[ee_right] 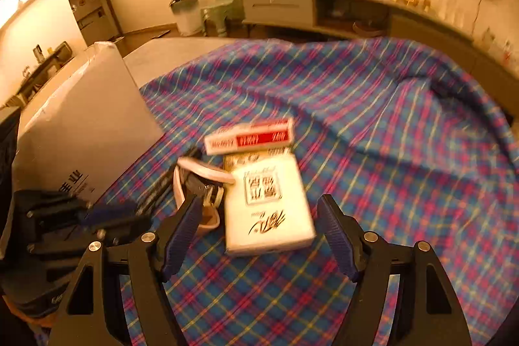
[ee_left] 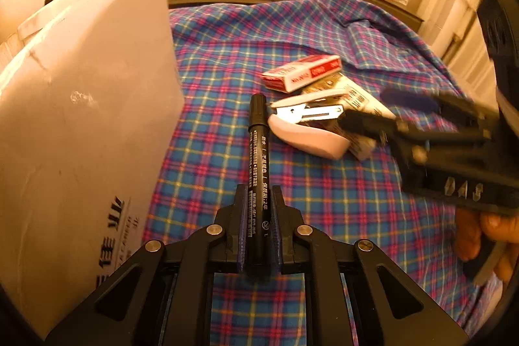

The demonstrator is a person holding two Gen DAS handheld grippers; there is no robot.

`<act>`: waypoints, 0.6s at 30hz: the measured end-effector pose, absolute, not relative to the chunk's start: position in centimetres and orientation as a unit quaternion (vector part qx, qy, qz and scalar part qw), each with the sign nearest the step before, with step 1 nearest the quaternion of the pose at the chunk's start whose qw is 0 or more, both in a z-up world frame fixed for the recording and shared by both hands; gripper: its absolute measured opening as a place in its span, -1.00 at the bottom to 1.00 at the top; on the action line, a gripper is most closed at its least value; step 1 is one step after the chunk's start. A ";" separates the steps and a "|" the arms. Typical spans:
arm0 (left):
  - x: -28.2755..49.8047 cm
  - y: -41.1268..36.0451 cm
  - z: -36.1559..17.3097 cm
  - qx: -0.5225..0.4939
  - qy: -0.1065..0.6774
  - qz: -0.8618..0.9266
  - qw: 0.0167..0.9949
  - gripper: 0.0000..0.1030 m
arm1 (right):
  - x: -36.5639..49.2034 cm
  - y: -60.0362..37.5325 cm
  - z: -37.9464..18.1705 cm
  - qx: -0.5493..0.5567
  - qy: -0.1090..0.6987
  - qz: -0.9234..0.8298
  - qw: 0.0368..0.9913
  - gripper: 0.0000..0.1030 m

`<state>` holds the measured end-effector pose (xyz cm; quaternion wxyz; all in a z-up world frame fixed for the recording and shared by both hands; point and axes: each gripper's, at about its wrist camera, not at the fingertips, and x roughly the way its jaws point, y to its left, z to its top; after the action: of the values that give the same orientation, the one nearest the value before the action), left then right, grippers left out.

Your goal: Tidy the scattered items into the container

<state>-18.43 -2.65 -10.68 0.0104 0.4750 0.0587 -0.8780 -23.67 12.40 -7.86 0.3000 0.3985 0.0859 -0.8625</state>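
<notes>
left tool (ee_left: 258, 200): clamped on the black cylindrical marker pen (ee_left: 258, 158), pads on its rear half; capped end points toward 12 o'clock in the left wrist view.
right tool (ee_right: 259, 235): jaws wide, nothing between the pads; the white rectangular packet with dark print (ee_right: 269, 209) lies on the cloth just ahead of the gap.
surface: blue-and-pink plaid cloth (ee_left: 324, 190), wrinkled at 1 o'clock.
container: tall white cardboard box with black lettering (ee_left: 81, 119), at 9 o'clock of the marker, close beside it.
loose items: white plastic stapler (ee_left: 308, 128), just right of the marker cap; red-and-white small cardboard box (ee_left: 301, 73) at 12 o'clock of the stapler, touching the packet's far end.
person: fingers (ee_left: 486, 232) grip the right tool's handle at 3 o'clock.
</notes>
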 end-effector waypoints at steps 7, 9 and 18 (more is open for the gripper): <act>-16.6 -2.6 -10.6 0.478 0.050 -0.877 -0.006 -0.74 | -22.8 9.1 -8.2 0.390 0.101 -0.850 0.338 0.11; -16.2 -2.6 -10.6 0.480 0.048 -0.876 -0.011 -0.74 | -22.6 8.7 -8.4 0.380 0.112 -0.855 0.334 0.13; -14.8 -3.1 -10.6 0.486 0.043 -0.872 -0.024 -0.74 | -21.3 8.4 -8.2 0.437 0.155 -0.778 0.423 -0.06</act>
<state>-14.76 -3.06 -10.58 -0.0238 0.4863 0.0428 -0.8724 -21.29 8.40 -8.19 0.4234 0.4368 0.1546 -0.7785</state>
